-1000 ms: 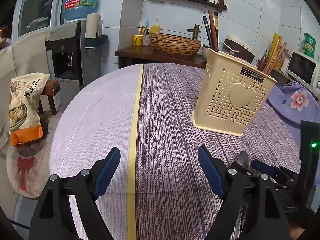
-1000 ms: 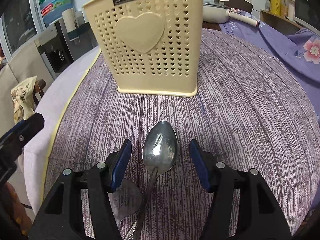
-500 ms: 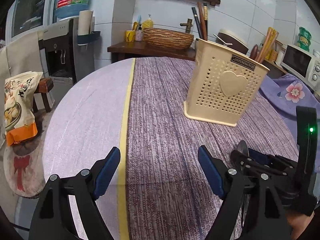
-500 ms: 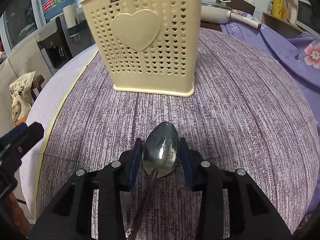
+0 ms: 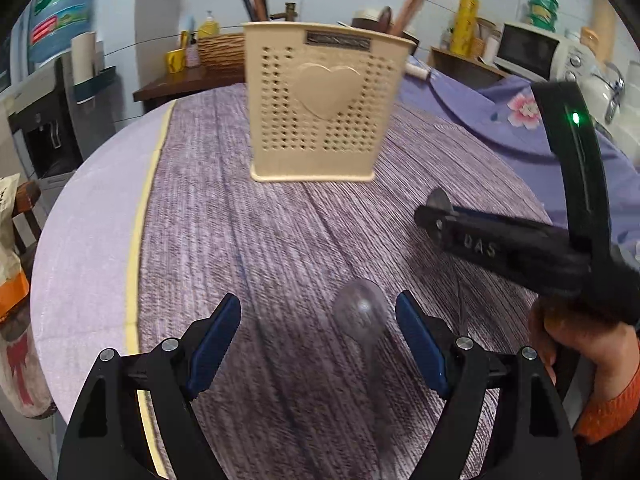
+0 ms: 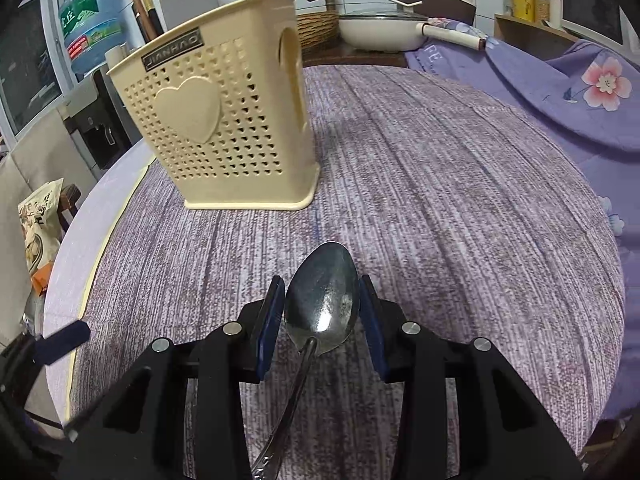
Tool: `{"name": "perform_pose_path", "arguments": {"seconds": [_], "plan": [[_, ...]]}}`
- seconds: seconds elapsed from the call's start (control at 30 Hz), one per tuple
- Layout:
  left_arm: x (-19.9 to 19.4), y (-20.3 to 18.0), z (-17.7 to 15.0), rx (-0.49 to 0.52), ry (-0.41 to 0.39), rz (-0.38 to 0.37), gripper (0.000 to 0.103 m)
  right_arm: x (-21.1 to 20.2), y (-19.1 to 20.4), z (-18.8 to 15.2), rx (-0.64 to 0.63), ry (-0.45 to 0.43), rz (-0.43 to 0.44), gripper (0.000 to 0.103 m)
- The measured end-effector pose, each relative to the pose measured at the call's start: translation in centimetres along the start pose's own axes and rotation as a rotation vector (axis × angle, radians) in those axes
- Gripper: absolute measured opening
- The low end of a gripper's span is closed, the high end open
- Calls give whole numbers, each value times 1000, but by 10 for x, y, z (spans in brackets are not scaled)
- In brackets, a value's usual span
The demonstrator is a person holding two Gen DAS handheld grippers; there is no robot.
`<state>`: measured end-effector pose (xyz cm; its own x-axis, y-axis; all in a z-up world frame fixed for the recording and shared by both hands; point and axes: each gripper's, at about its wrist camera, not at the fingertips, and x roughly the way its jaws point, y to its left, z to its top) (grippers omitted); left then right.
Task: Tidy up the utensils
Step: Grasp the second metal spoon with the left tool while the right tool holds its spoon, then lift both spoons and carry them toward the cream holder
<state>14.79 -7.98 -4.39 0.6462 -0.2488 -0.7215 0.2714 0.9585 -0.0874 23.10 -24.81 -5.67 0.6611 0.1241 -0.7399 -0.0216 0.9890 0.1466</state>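
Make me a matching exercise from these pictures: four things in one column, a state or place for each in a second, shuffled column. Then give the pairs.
Things:
1. right gripper
2. left gripper
3. utensil basket
4. second spoon

States or places:
A. stands upright on the purple tablecloth
B. jaws open, gripping nothing
C. lies on the cloth between open jaws, blurred
D. shut on the bowl of a metal spoon

Pairs: 1-D, 2-B, 3-A, 4-C
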Motion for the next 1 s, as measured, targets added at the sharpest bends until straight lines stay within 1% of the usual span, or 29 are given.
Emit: {"name": "perform_pose_path", "arguments": {"seconds": [0.13,0.23,0.3,0.33,0.4,0.43,0.47,0.5,0.7,0.87,1.0], "plan": [[10,-12,-3,32,25,6,77,-3,-3,-1,3,-6,5,38],[18,-19,-4,52,46,12,64,-5,-3,-2,3,-10,14,38],[23,-23,-5,57,63,7,54,-7,-3,-2,1,-13,16,38],[26,-23,-3,59,69,7,52,-7,-3,-2,1,-14,17,38],[29,-23,-3,59,65,19,44,-9,-3,-2,2,-17,19,38],[29,-22,-1,53,66,17,42,-10,-3,-1,0,-19,20,38],[30,-21,-1,47,66,10,37,-11,-4,-1,-1,-20,21,38],[30,-19,0,38,69,1,36,-11,-5,-1,-3,-21,22,38],[22,-14,6,15,38,-8,35,-17,-6,1,-3,-32,36,38],[4,-8,17,-6,-17,-14,35,-34,-6,6,-4,-64,79,38],[-14,-3,26,-14,-68,-24,35,-55,-4,11,-6,-101,122,38]]}}
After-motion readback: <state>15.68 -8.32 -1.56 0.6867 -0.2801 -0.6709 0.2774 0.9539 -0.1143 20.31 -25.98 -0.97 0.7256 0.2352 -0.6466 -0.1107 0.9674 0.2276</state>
